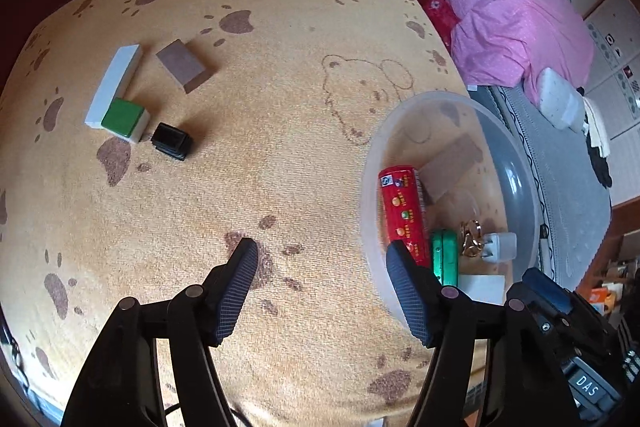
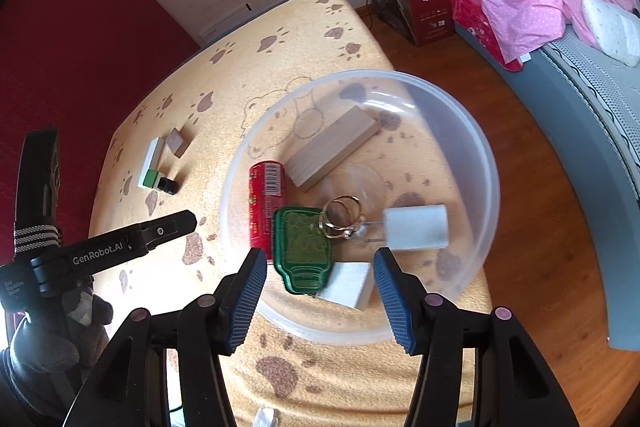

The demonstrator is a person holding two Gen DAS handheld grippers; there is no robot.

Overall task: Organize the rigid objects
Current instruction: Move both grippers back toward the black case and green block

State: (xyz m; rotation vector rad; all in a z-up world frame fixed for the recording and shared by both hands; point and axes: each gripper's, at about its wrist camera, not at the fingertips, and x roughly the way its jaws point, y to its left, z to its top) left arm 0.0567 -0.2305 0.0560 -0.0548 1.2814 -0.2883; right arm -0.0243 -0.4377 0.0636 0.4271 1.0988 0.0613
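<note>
The clear plastic bowl (image 2: 472, 131) sits on the paw-print bench (image 1: 260, 87) and serves as the landmark. Inside it lie a red tube (image 2: 266, 203), a wooden block (image 2: 332, 151), a green tag (image 2: 302, 251), metal rings (image 2: 340, 217), a white plug (image 2: 416, 227) and a white block (image 2: 348, 285). Well left of the bowl rest a long white block (image 1: 114, 85), green block (image 1: 122, 118), brown block (image 1: 182, 65) and black cube (image 1: 171, 140). The right gripper (image 2: 320, 293) hovers over the bowl's near rim, fingers apart and empty. The left gripper (image 1: 324, 291) hangs just left of the bowl, fingers apart too.
</note>
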